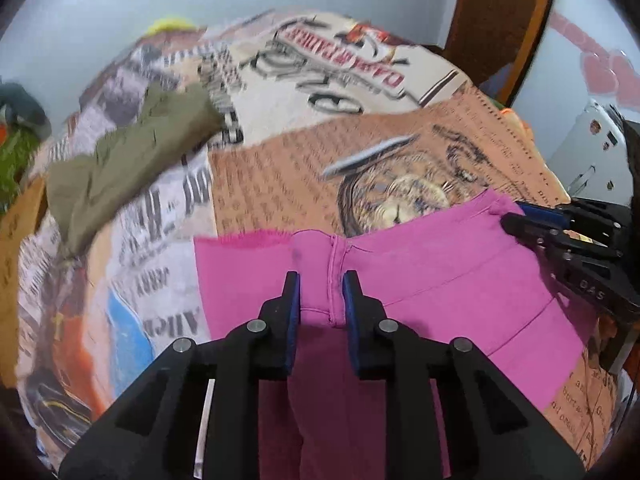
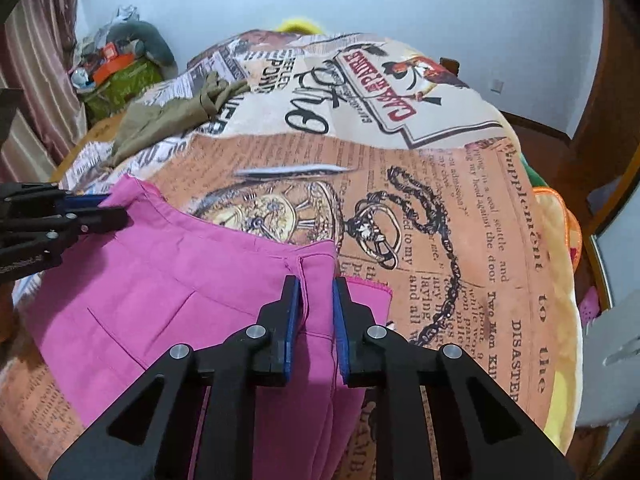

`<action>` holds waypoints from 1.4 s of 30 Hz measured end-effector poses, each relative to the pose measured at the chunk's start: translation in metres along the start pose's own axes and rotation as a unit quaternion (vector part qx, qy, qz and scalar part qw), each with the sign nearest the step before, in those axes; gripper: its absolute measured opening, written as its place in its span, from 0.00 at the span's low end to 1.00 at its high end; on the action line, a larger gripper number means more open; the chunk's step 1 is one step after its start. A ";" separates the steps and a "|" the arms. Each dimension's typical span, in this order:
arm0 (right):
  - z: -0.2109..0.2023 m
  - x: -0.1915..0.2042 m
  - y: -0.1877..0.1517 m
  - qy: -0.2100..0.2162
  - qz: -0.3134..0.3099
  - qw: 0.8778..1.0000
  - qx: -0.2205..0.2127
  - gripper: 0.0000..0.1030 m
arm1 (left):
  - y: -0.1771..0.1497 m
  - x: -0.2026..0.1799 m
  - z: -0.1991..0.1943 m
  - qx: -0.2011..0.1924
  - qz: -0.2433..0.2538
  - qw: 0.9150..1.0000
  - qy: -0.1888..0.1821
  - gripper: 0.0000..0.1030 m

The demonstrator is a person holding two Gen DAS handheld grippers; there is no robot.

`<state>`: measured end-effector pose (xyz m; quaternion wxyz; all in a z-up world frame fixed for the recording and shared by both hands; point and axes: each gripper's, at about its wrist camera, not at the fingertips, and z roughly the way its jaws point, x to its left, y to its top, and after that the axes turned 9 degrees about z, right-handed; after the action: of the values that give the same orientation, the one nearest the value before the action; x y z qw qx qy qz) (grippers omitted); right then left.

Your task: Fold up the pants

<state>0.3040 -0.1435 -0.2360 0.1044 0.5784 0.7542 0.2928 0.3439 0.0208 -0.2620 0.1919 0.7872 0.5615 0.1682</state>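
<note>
Pink pants (image 1: 420,272) lie folded on a bed covered by a newspaper-print blanket (image 1: 280,168). My left gripper (image 1: 320,280) holds a bunched seam edge of the pants between its blue pads. My right gripper (image 2: 316,284) is shut on the opposite corner of the pants (image 2: 180,280). Each gripper shows in the other view: the right one (image 1: 512,216) at the pants' far right corner, the left one (image 2: 112,208) at the far left corner. The fabric between them is raised slightly off the blanket.
Olive-green pants (image 1: 128,160) lie crumpled at the back left of the bed, also in the right wrist view (image 2: 172,116). Clutter (image 2: 116,64) is piled by the curtain at left. A wooden door frame (image 1: 500,28) stands behind right.
</note>
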 end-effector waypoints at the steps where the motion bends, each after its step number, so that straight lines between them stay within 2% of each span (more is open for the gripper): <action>1: 0.000 0.000 0.000 0.000 -0.003 1.000 0.001 0.14 | -0.001 0.001 0.001 0.000 -0.004 1.000 -0.002 0.22; 7: -0.001 0.005 0.000 -0.014 -0.026 1.000 0.006 0.14 | 0.001 -0.006 0.001 0.004 0.021 1.000 0.015 0.24; 13: -0.012 0.009 0.004 -0.014 -0.026 1.000 0.006 0.16 | 0.005 -0.001 -0.020 0.001 -0.010 1.000 0.003 0.23; 17: -0.030 0.013 0.004 -0.012 -0.029 1.000 -0.004 0.30 | 0.005 -0.003 -0.047 -0.021 -0.006 1.000 0.015 0.26; 19: -0.040 0.016 0.004 -0.011 -0.027 0.999 -0.015 0.36 | 0.004 -0.004 -0.057 -0.027 -0.003 0.999 0.024 0.37; 21: -0.050 0.017 0.003 -0.008 -0.023 0.999 -0.024 0.39 | 0.000 -0.005 -0.070 -0.041 -0.003 0.999 0.034 0.60; 22: -0.054 0.018 0.003 -0.005 -0.020 0.999 -0.027 0.39 | -0.002 -0.004 -0.075 -0.047 -0.004 0.998 0.038 0.64; 24: -0.062 0.018 0.002 0.000 -0.009 0.999 -0.032 0.48 | -0.009 -0.004 -0.084 -0.053 -0.003 0.998 0.042 0.73; 27: -0.071 0.016 -0.003 0.006 0.010 0.999 -0.040 0.55 | -0.021 -0.001 -0.087 -0.045 -0.007 0.998 0.045 0.77; 29: -0.072 0.014 -0.008 0.010 0.019 0.999 -0.032 0.56 | -0.031 0.002 -0.084 -0.036 -0.014 0.998 0.039 0.78; 32: -0.068 0.008 -0.015 0.018 0.044 0.999 -0.010 0.65 | -0.046 0.007 -0.073 -0.016 -0.024 0.999 0.028 0.78; 36: -0.057 -0.004 -0.027 0.033 0.084 0.996 0.016 0.65 | -0.063 0.018 -0.057 0.010 -0.055 0.998 0.005 0.78; 38: -0.052 -0.010 -0.032 0.037 0.100 0.994 0.025 0.65 | -0.069 0.025 -0.051 0.011 -0.080 0.996 -0.025 0.78; 42: -0.038 -0.021 -0.041 0.049 0.130 0.989 0.050 0.65 | -0.069 0.032 -0.045 0.005 -0.107 0.993 -0.057 0.78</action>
<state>0.2579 -0.1819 -0.2322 -0.0004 0.6611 0.6904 0.2938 0.2764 0.0767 -0.2552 0.2366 0.7317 0.6316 0.0989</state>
